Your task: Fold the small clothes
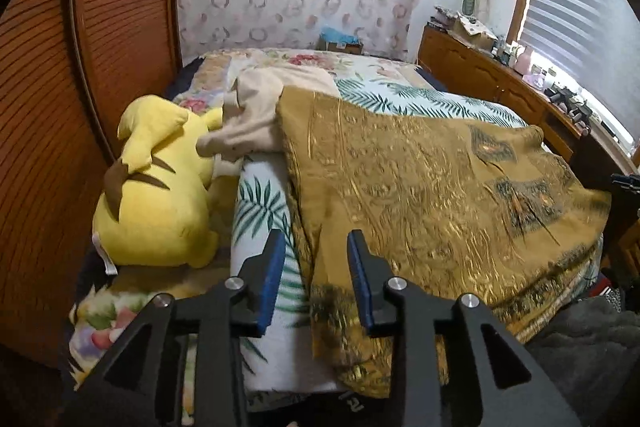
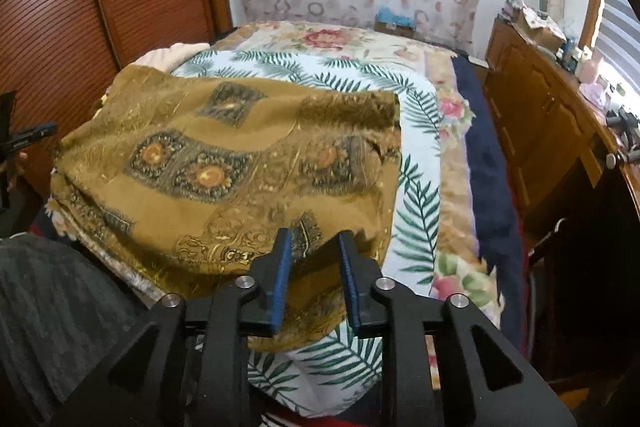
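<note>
A mustard-gold patterned garment (image 1: 432,187) lies spread on the palm-leaf bedspread (image 1: 260,211); it also shows in the right wrist view (image 2: 224,167). My left gripper (image 1: 316,247) is open, its blue pads just above the garment's near left edge. My right gripper (image 2: 314,241) is open over the garment's near right corner, pads to either side of the cloth edge. A beige garment (image 1: 260,111) lies crumpled beyond the gold one.
A yellow plush toy (image 1: 156,183) sits at the bed's left side by the wooden slatted closet door (image 1: 60,107). A wooden dresser (image 2: 552,115) with clutter stands along the right. A floral quilt (image 2: 320,39) covers the far bed. The other gripper (image 2: 24,139) shows at far left.
</note>
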Action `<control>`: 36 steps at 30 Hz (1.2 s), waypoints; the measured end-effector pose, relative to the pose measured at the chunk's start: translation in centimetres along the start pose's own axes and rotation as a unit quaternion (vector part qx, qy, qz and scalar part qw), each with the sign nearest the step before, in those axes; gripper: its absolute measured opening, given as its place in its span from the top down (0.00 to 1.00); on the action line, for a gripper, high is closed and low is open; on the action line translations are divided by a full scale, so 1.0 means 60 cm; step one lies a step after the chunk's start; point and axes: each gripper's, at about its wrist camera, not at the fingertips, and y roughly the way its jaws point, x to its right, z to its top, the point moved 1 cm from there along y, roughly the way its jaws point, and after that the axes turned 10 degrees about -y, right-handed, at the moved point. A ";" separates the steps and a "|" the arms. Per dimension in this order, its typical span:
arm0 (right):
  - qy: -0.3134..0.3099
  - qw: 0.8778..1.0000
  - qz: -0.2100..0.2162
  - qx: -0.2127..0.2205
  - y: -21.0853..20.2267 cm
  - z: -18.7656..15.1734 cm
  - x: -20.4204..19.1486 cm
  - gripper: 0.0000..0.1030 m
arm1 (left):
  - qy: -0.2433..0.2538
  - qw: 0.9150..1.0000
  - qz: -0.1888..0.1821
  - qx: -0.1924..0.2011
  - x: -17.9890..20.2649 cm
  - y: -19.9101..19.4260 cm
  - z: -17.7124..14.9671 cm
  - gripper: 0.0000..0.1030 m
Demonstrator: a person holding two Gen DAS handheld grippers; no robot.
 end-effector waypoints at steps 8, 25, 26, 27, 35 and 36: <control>-0.003 0.999 -0.025 0.028 0.015 0.042 0.024 0.45 | -0.009 1.000 -0.009 0.005 0.010 0.050 0.053 0.68; 0.006 0.999 -0.023 0.022 0.148 0.087 0.059 0.38 | -0.006 1.000 0.017 -0.018 0.007 0.144 0.078 0.66; 0.007 0.999 -0.023 0.021 0.157 0.088 0.063 0.38 | -0.008 1.000 0.017 -0.019 0.004 0.148 0.080 0.66; 0.008 1.000 -0.022 0.019 0.164 0.089 0.067 0.37 | -0.012 1.000 0.017 -0.023 0.000 0.155 0.083 0.66; 0.026 0.999 -0.028 -0.010 0.245 0.121 0.113 0.36 | -0.031 0.998 0.004 -0.047 -0.013 0.199 0.116 0.66; 0.030 0.999 -0.030 -0.013 0.253 0.124 0.118 0.36 | -0.034 0.998 0.004 -0.051 -0.013 0.207 0.119 0.66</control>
